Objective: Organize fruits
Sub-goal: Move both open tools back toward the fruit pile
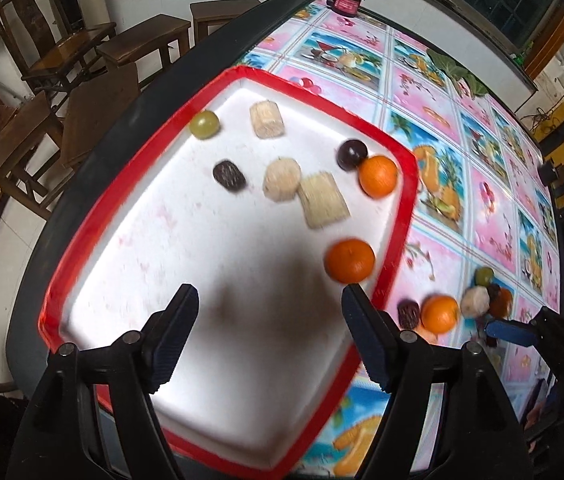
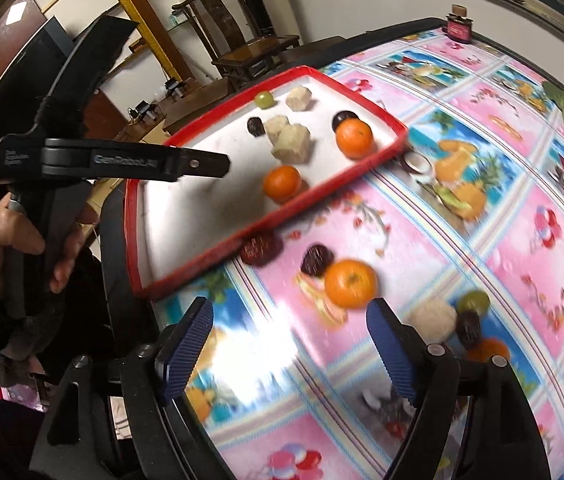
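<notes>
A white tray with a red rim (image 1: 405, 200) (image 2: 361, 168) holds two oranges (image 1: 349, 261) (image 1: 378, 176), a green grape (image 1: 204, 124), dark dates (image 1: 229, 176) and pale sugarcane chunks (image 1: 323, 205). My left gripper (image 1: 270, 336) is open and empty above the tray's near part. On the tablecloth to the tray's right lie an orange (image 2: 349, 283), dark dates (image 2: 316, 260), a pale chunk (image 2: 433, 320) and a green grape (image 2: 473, 302). My right gripper (image 2: 289, 348) is open and empty just in front of that orange.
The table has a colourful fruit-print cloth (image 2: 521, 240) and a dark edge (image 1: 130, 128). A small dark jar (image 1: 347, 0) stands at the far edge. Wooden chairs and stools (image 1: 82, 60) stand beyond the table. The left hand and its gripper (image 2: 122, 164) show in the right wrist view.
</notes>
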The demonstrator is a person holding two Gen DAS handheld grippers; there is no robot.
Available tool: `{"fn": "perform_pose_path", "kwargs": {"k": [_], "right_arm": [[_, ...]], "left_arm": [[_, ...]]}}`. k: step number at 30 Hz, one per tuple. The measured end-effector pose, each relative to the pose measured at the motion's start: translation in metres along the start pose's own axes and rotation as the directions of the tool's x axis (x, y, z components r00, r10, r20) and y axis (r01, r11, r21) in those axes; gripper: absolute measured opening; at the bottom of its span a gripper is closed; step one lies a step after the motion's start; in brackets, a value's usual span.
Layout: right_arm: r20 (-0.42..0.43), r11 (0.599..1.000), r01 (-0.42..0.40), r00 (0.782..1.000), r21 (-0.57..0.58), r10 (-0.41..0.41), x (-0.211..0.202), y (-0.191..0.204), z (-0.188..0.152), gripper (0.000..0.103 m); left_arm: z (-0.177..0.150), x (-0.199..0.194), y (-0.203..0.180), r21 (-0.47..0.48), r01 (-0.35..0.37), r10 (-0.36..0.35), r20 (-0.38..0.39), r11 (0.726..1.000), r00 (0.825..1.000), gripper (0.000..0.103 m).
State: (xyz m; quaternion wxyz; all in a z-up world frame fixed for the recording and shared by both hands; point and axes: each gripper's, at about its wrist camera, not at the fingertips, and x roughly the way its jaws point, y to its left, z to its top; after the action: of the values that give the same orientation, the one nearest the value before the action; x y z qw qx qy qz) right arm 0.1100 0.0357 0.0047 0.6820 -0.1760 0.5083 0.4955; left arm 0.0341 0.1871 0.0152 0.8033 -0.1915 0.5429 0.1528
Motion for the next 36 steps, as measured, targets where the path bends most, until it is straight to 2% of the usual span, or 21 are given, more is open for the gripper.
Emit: {"fn": "perform_pose_path", "kwargs": {"k": [13,22,29,32,36], "right_arm": [[-0.021,0.996,0.008,1.0,0.092,-0.006,-0.027,-0.016,-0.051,0.082],[-0.014,0.989,0.027,1.0,0.147,-0.025,-0.04,-0.029,-0.068,0.082],[-0.006,0.976,0.076,0.997,0.203,-0.076,-0.053,-0.053,-0.077,0.081],[-0.006,0.97,0.098,0.995,0.222,-0.099,-0.057,-0.065,-0.077,0.078],[-0.021,0.962,0.116,0.993,0.245,-0.114,-0.053,-0.078,-0.074,0.061]], "left_arm": [[-0.052,-0.014,-0.029,0.024,0.048,-0.047,-0.044,0.999,0.998,0.074],[-0.054,-0.013,-0.073,0.134,0.083,-0.076,-0.057,0.987,0.995,0.074],[-0.051,-0.004,-0.1,0.205,0.101,-0.086,-0.078,0.974,0.993,0.074],[-0.048,0.001,-0.11,0.232,0.104,-0.087,-0.083,0.967,0.993,0.074],[-0.042,0.008,-0.12,0.266,0.113,-0.096,-0.078,0.957,0.992,0.074]]}}
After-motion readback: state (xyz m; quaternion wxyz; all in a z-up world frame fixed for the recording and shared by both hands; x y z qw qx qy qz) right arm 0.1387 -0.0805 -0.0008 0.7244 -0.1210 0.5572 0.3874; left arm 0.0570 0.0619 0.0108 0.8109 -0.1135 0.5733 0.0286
